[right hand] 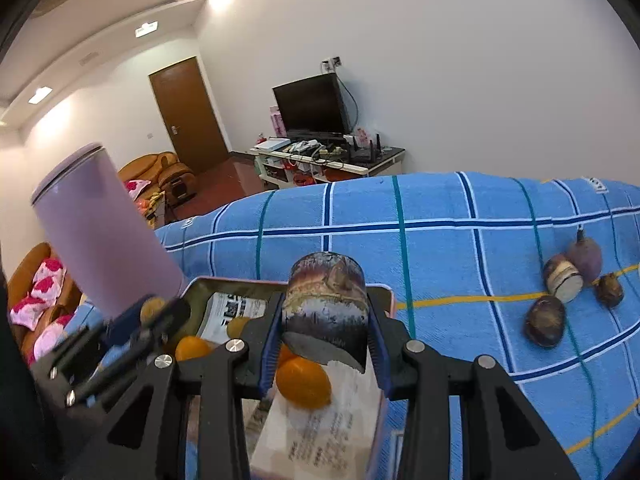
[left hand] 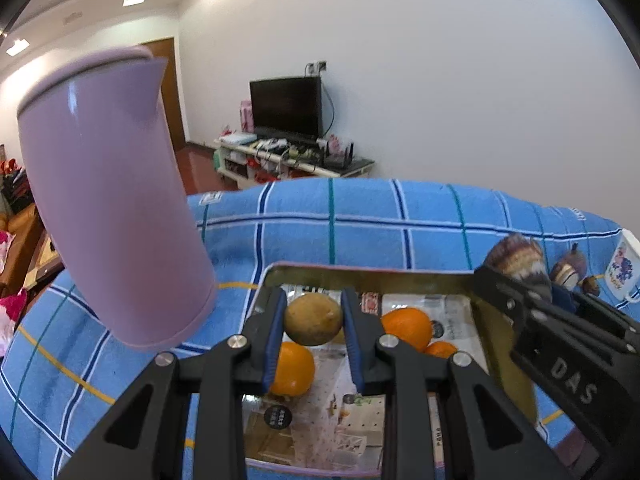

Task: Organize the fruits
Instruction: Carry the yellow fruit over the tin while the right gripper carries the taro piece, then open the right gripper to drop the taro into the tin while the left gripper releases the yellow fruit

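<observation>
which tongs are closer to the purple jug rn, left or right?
Left. The left tongs, shut on a brownish fruit over the tray, sit right beside the purple jug. The right tongs, holding a dark chunk, are farther, over the tray's opposite side.

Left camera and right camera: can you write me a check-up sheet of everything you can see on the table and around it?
Surface: blue checked cloth covering the table.
Job's things: metal tray lined with printed paper holding orange round fruits; dark purple-brown fruits and pieces lying loose on the cloth.
Clutter: tall lilac plastic jug beside the tray; white printed mug at the cloth's edge.
Grippers: left gripper shut on a brownish-green round fruit above the tray; right gripper shut on a large dark cut fruit piece.
Cables: wires behind the black television.
Surroundings: white walls, brown wooden door, orange sofa.
</observation>
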A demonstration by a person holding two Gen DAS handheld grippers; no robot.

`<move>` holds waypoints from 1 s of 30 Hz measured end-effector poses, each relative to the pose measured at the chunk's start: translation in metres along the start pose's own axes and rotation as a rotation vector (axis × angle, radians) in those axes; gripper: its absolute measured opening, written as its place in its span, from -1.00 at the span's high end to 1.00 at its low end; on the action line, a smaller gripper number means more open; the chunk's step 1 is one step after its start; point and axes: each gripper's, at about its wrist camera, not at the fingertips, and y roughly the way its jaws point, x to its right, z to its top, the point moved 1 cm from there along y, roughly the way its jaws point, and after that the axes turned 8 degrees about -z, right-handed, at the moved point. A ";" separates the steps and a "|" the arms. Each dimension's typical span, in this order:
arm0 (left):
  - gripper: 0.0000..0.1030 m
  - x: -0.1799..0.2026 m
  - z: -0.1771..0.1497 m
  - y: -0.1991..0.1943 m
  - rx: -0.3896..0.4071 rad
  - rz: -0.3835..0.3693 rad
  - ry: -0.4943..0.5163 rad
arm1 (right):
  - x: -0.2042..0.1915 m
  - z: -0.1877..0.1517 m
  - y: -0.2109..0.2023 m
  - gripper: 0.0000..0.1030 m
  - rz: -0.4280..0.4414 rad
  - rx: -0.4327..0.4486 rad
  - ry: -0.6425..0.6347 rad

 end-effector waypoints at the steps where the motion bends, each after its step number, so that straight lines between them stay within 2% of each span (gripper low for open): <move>1: 0.43 -0.001 -0.001 0.003 -0.011 -0.002 -0.005 | -0.001 -0.001 0.005 0.21 -0.008 0.000 0.003; 10: 0.43 0.005 -0.008 0.015 -0.049 0.039 0.020 | -0.005 -0.008 0.021 0.21 -0.037 0.001 -0.052; 30: 0.43 0.004 -0.016 0.033 -0.095 0.103 0.037 | -0.014 -0.014 0.041 0.20 -0.038 -0.066 -0.103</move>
